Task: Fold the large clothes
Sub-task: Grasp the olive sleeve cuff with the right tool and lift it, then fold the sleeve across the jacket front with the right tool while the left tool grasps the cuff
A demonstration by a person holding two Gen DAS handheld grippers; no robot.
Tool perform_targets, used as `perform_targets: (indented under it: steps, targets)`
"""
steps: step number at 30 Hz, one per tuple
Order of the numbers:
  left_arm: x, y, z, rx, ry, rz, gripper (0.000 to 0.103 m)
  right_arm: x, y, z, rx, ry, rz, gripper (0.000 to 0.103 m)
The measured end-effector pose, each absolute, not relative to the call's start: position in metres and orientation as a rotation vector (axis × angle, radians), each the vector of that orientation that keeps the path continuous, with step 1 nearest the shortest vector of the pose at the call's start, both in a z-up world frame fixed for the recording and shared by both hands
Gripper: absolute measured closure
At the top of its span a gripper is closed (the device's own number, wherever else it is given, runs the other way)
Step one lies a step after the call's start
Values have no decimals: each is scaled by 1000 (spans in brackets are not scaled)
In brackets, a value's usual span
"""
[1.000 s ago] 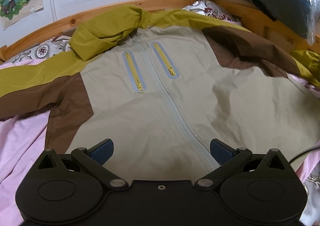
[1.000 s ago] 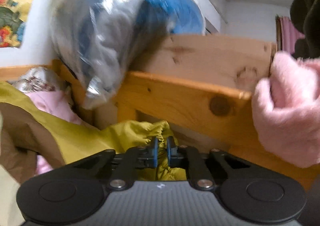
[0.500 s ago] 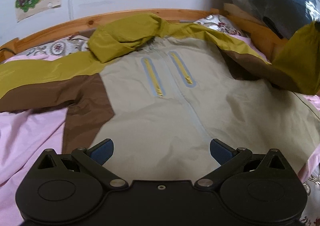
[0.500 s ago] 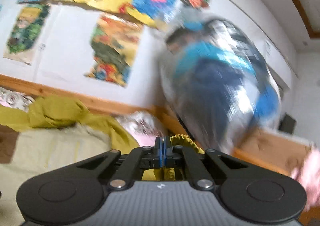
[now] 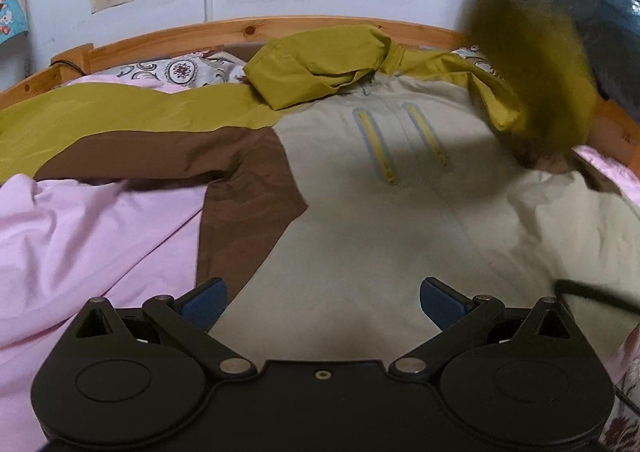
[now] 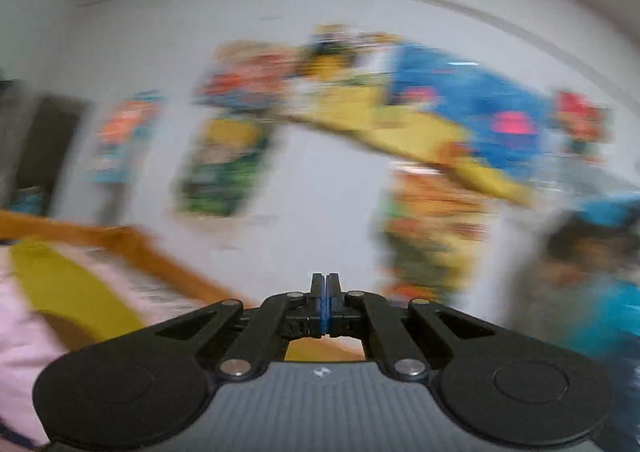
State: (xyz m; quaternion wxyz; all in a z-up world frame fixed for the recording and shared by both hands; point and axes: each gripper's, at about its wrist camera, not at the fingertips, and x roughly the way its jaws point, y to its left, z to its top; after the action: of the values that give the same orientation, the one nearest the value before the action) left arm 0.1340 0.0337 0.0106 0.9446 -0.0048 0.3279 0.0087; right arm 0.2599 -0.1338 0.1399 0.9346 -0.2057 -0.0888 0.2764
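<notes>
Jacket: laid flat beyond the spread, empty left gripper fingers; unfolded.
Sleeve: presumably gripped by the clenched right gripper fingers; fold begun.

— What's ahead of the right gripper?
— Its jaws are pressed together, facing a blurred wall of posters; olive jacket fabric lies lower left.

Jacket smooth matt cloth; bed frame varnished wood.
</notes>
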Motion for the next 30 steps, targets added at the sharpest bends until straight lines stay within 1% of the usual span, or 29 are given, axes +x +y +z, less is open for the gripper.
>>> perform_targets:
  steps: [4,6,9,10,11,13,14,15,17,21,23,26,28,30]
  targets:
    - [123,35,7,1,673,28,1,269,-68,108,-541,-62,775,103]
    - [117,37,2,-6,688,36,1,274,-55,94,-563,-3,833,102]
    - [111,42,-7,-21,716,45,1,280,-57,76,-514,91,885,97]
    - [110,43,-8,-25,717,44,1,284,-65,75,-485,121,887,87]
    - [109,45,-8,-28,712,39,1,284,-74,71,-462,140,876,68]
    - [110,45,-6,-31,683,20,1,289,-96,67,-424,174,838,50]
    - [111,45,-4,-32,661,8,1,287,-113,61,-411,192,808,44]
    - [112,43,-2,-32,640,-3,1,289,-132,56,-397,211,768,42]
    - [119,40,0,-29,598,-21,1,295,-169,50,-360,253,682,33]
    - [144,29,0,-40,544,-118,1,303,-239,41,-273,333,513,29]
    - [167,20,-5,-45,540,-186,1,301,-268,36,-260,356,443,20]
    - [208,6,-17,-50,560,-282,1,298,-299,22,-285,378,351,17]
    - [237,-2,-27,-52,597,-319,10,305,-313,11,-322,394,283,17]
    - [264,-6,-35,-59,643,-337,16,318,-318,-5,-389,409,212,17]
